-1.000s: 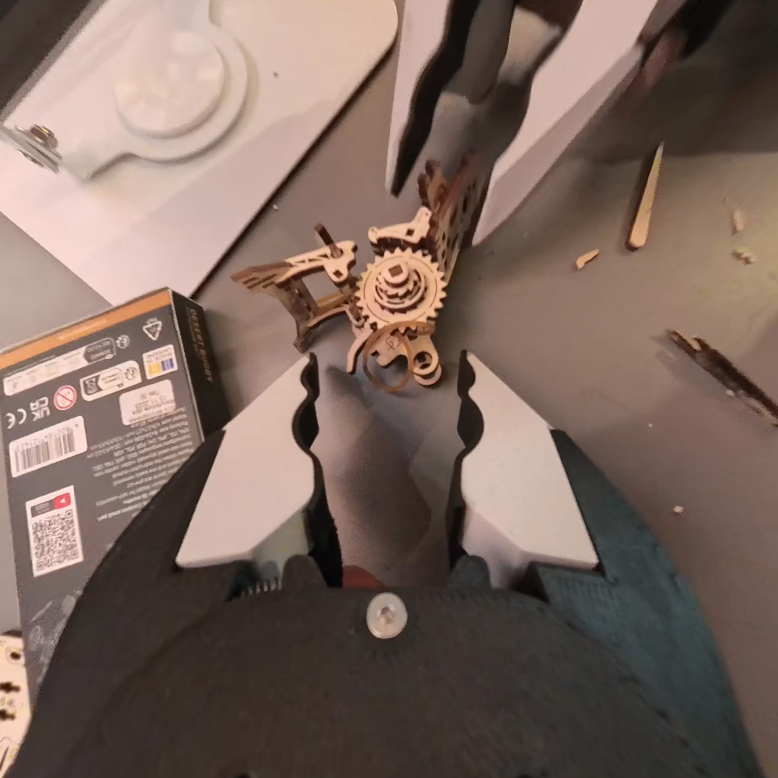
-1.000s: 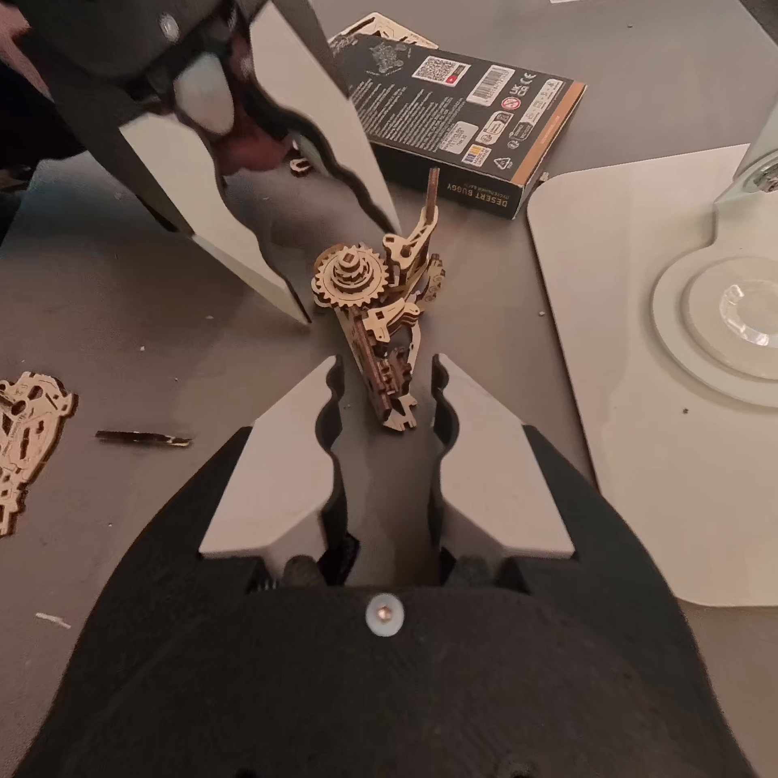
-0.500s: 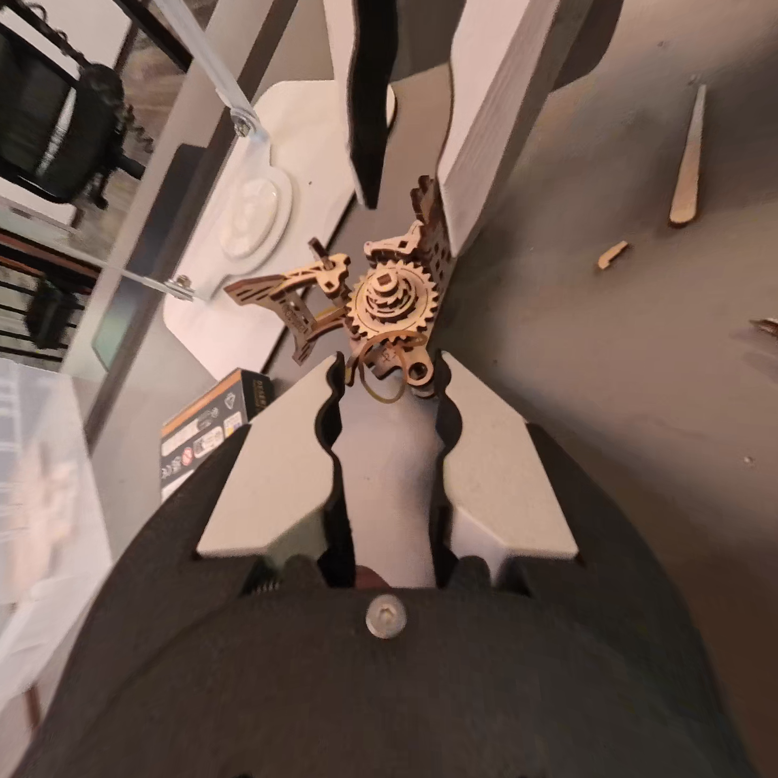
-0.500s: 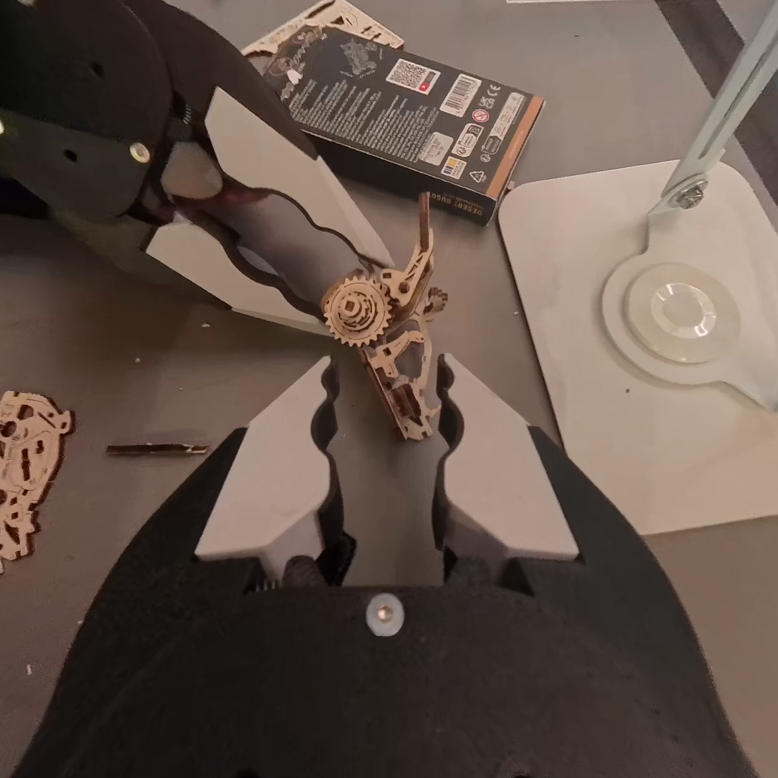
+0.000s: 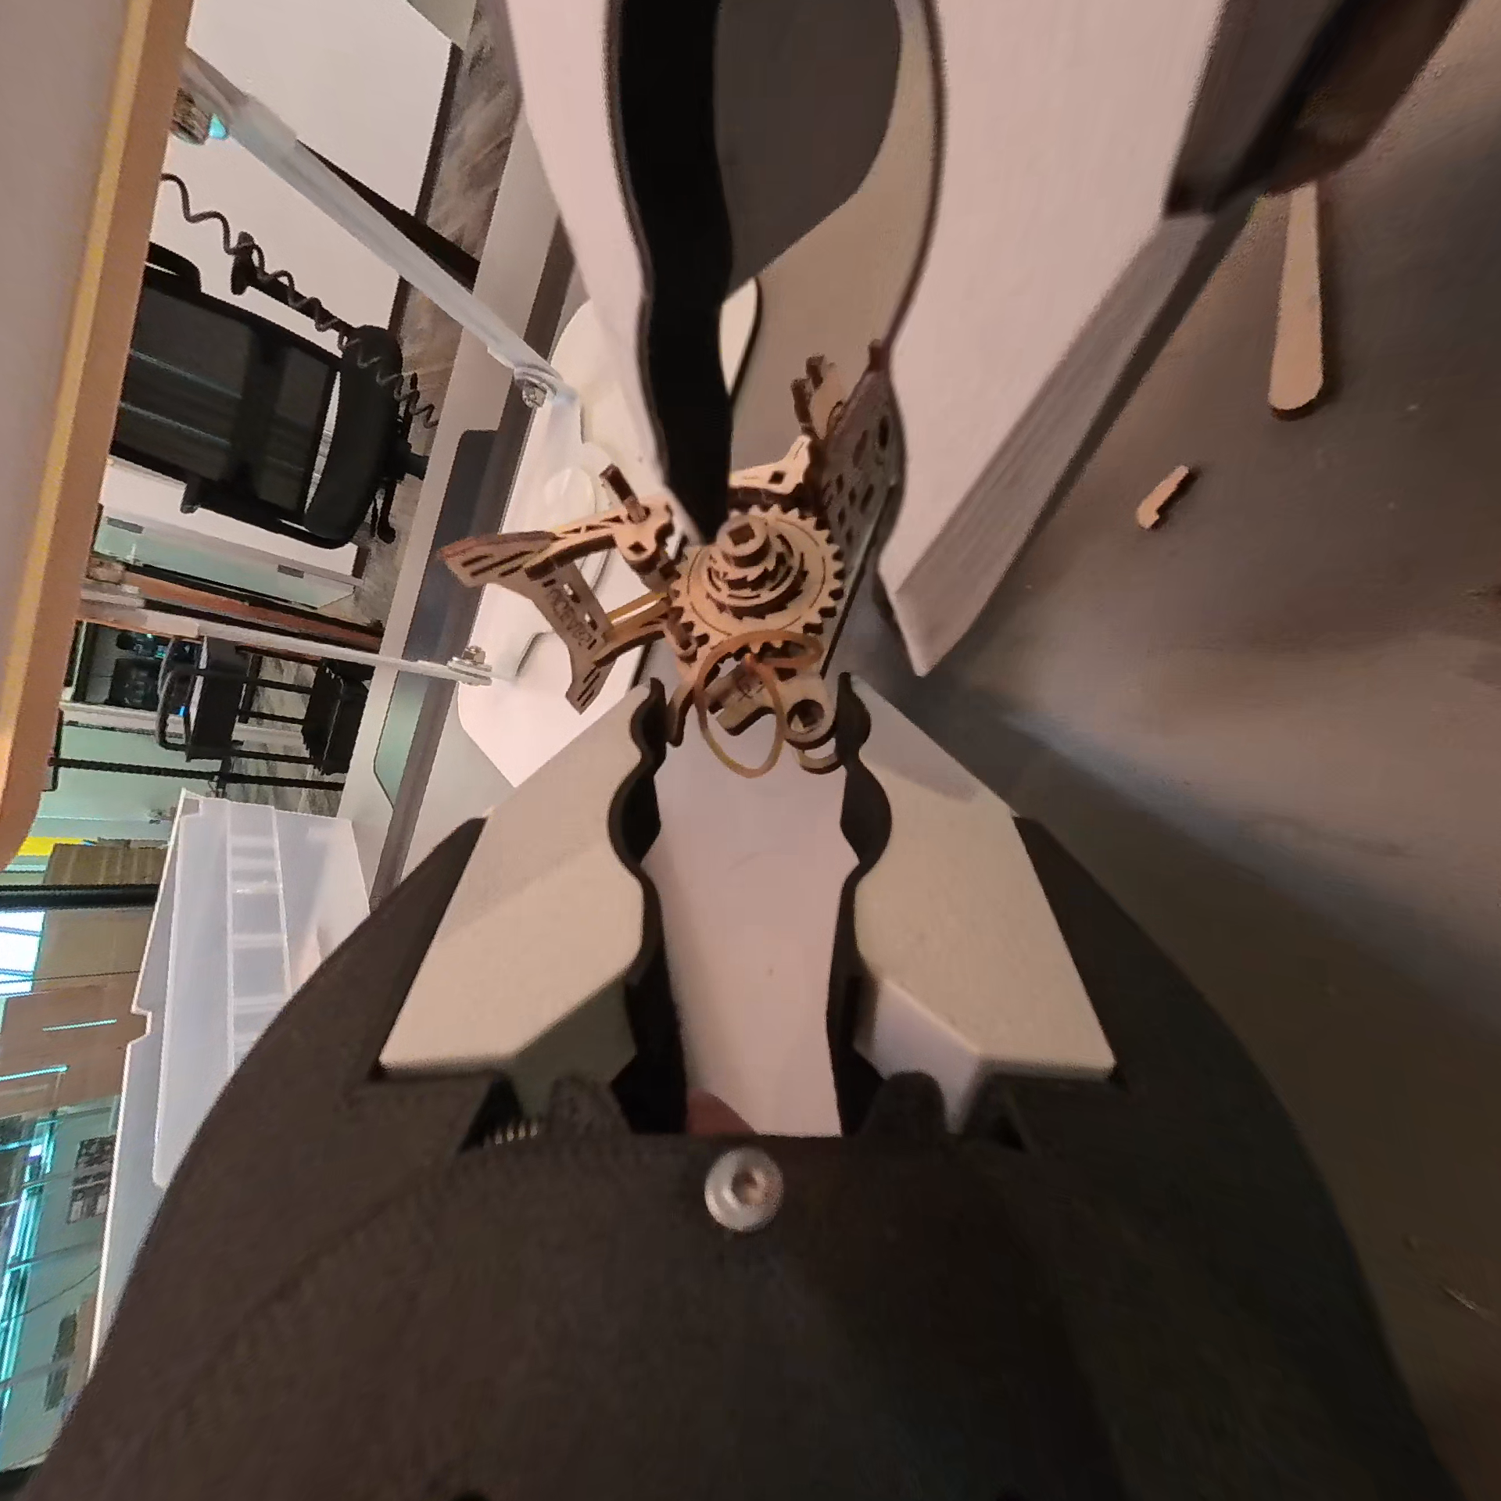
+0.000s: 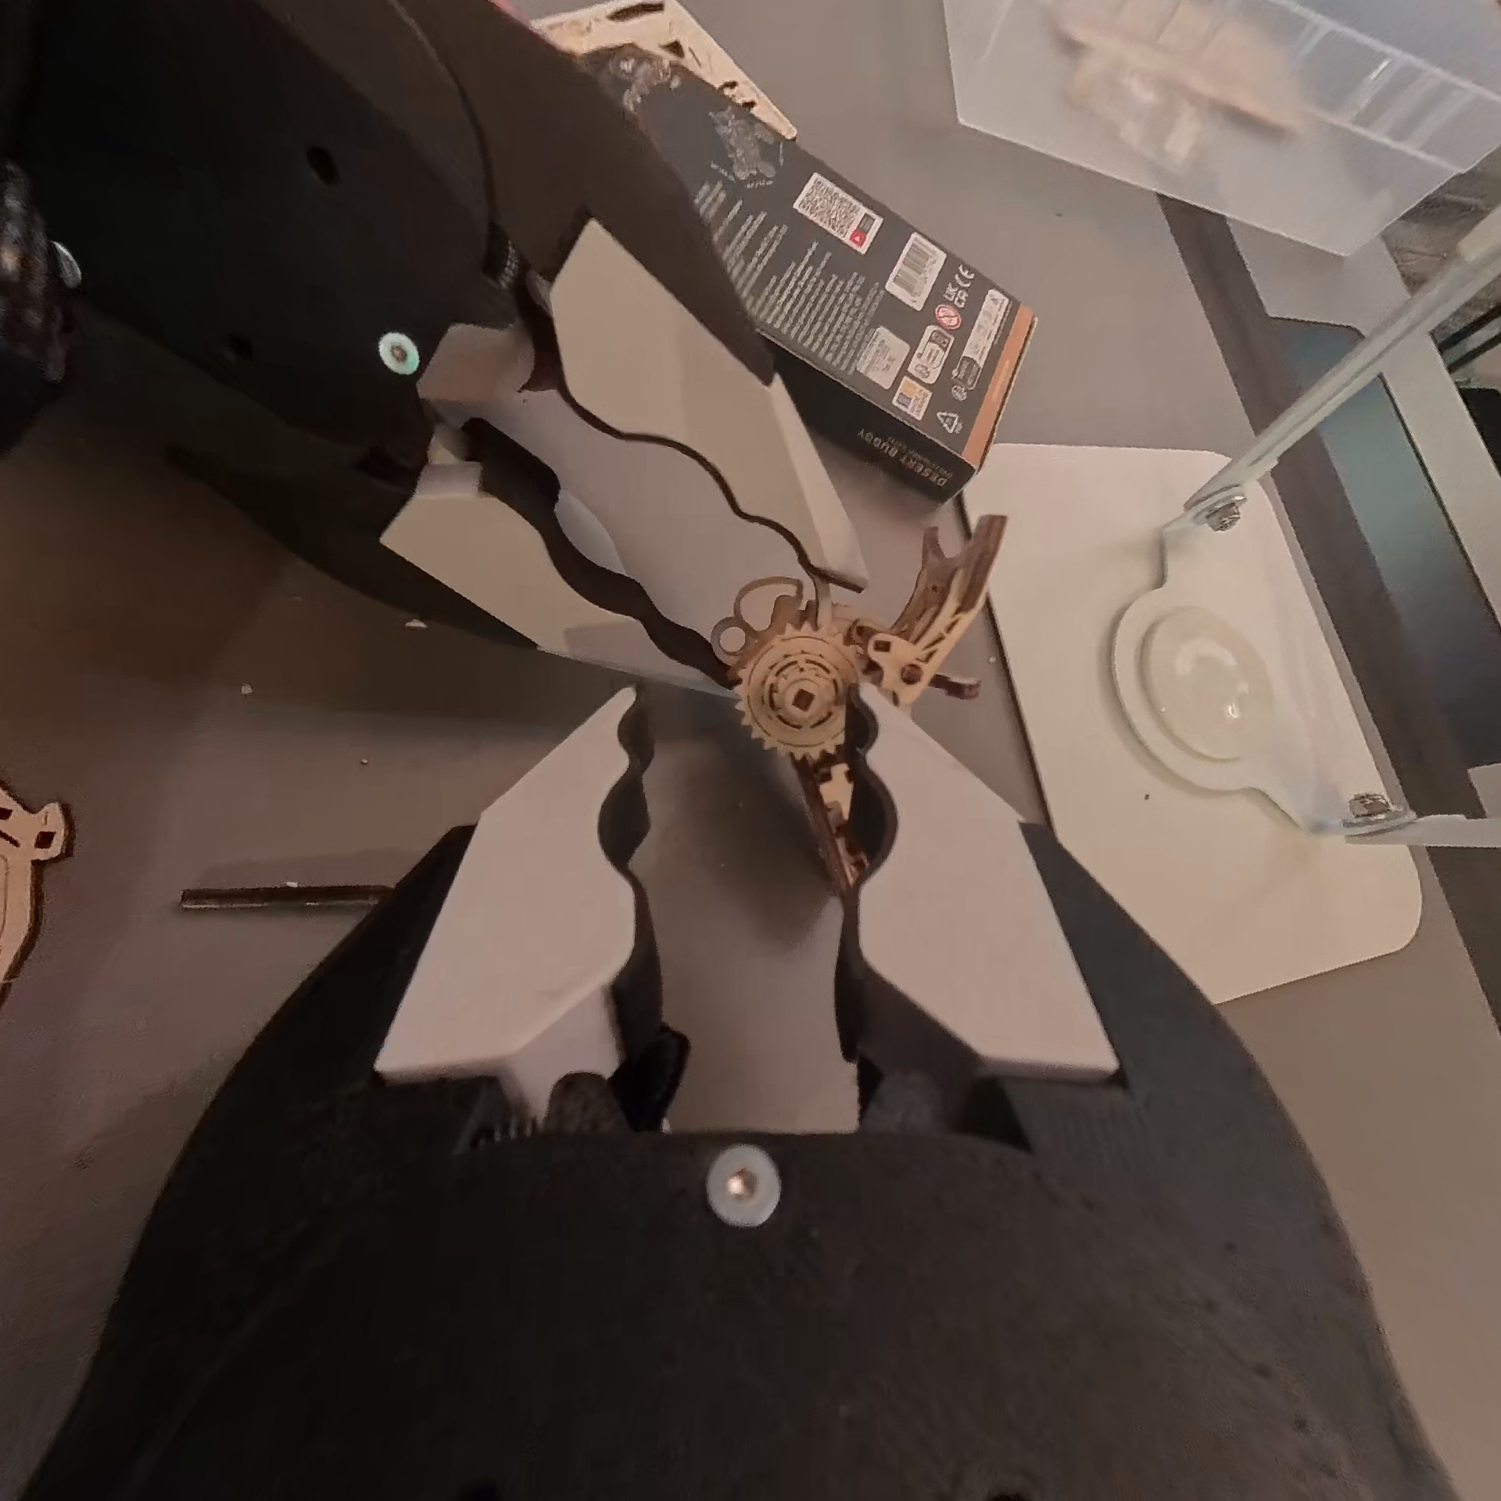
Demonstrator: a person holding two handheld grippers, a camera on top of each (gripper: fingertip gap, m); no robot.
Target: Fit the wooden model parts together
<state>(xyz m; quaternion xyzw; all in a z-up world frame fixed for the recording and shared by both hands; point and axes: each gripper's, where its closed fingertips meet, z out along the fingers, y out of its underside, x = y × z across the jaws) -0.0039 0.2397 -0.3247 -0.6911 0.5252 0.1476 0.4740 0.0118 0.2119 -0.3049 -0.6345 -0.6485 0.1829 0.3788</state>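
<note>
The wooden model [image 5: 755,585] is a small assembly with a toothed gear, a perforated plate, a curved arm and a rubber band. My left gripper [image 5: 749,694] is shut on its looped lower end, both pads pressing it, and holds it off the grey table [image 5: 1218,812]. In the right wrist view the left gripper [image 6: 784,629] reaches in from the upper left onto the model [image 6: 800,698]. My right gripper [image 6: 749,702] is open around the model. The perforated plate lies along its right finger [image 6: 934,812]. A gap separates its left finger [image 6: 552,812] from the gear.
A black box [image 6: 861,309] lies behind the model. A white base plate [image 6: 1218,893] with a clear stand is at the right, and a clear plastic bin [image 6: 1218,97] is at the far right. A wooden part sheet [image 6: 24,877], a dark strip [image 6: 284,893] and a wooden stick [image 5: 1299,309] lie on the table. My left and right fingertips are right by each other.
My left gripper closed its pads on the model's looped end, then lifted and tilted it off the table. My right gripper kept the same opening and stayed around the model's plate.
</note>
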